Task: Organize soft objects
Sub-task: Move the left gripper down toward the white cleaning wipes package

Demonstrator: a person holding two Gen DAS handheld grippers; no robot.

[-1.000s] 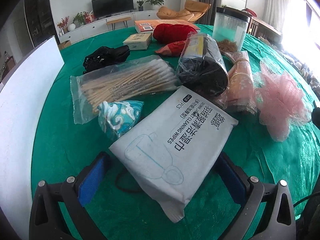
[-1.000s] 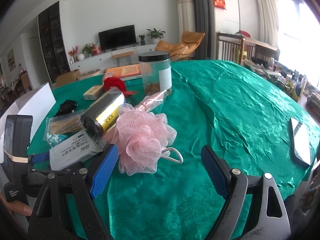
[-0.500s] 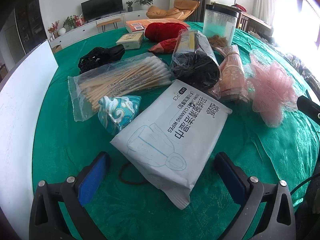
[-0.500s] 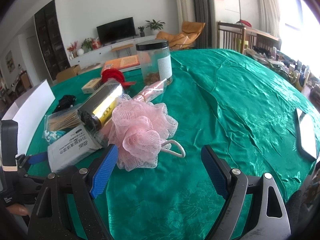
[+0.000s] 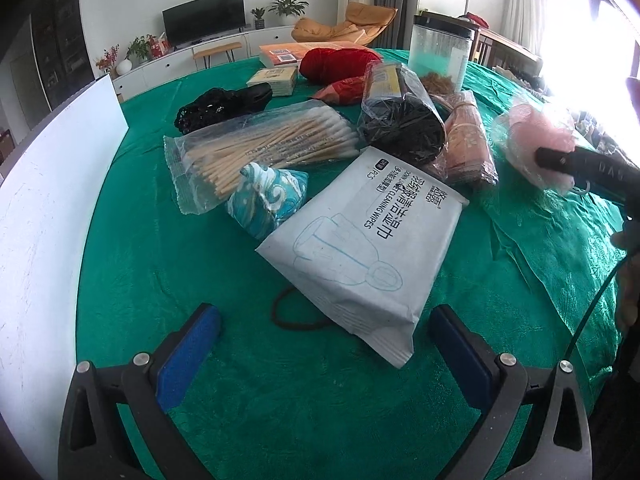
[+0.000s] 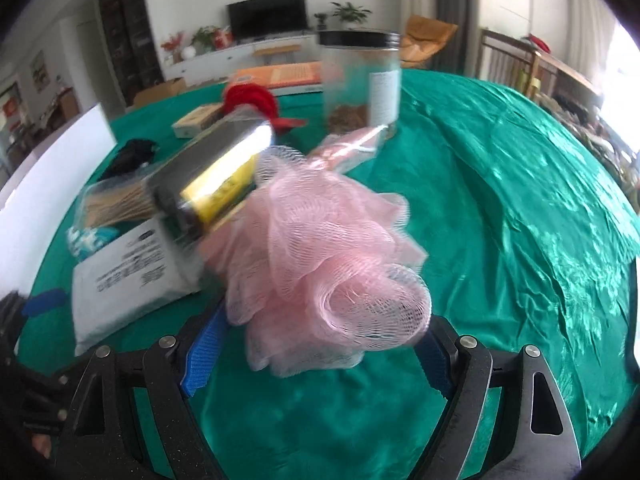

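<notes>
**Mia:** Where is the pink bath puff (image 6: 320, 256)?

**Sam:** It sits on the green cloth (image 6: 520, 200), right between the two blue pads of the right gripper (image 6: 316, 350). The pads stand wide apart, one on each side of the puff, and I would say they are not squeezing it yet. It is a round, fluffy ball, so it has no long side. The picture is blurry there.

**Mia:** Which gripper is closer to it?

**Sam:** The right one, by a lot. The left gripper (image 5: 324, 344) is spread open too, holding nothing. The near end of the white wipes pack (image 5: 360, 240) lies between its pads. The pack's long side runs away from that gripper, slanting to the right.

**Mia:** So what comes next?

**Sam:** I think the right pads just need to close on the puff.

**Mia:** How many things are there?

**Sam:** One puff, one wipes pack, one bag of cotton swabs (image 5: 260, 148), one little blue pouch (image 5: 268, 196), one dark roll in plastic (image 5: 400, 120), and one clear jar (image 6: 362, 76).
</notes>
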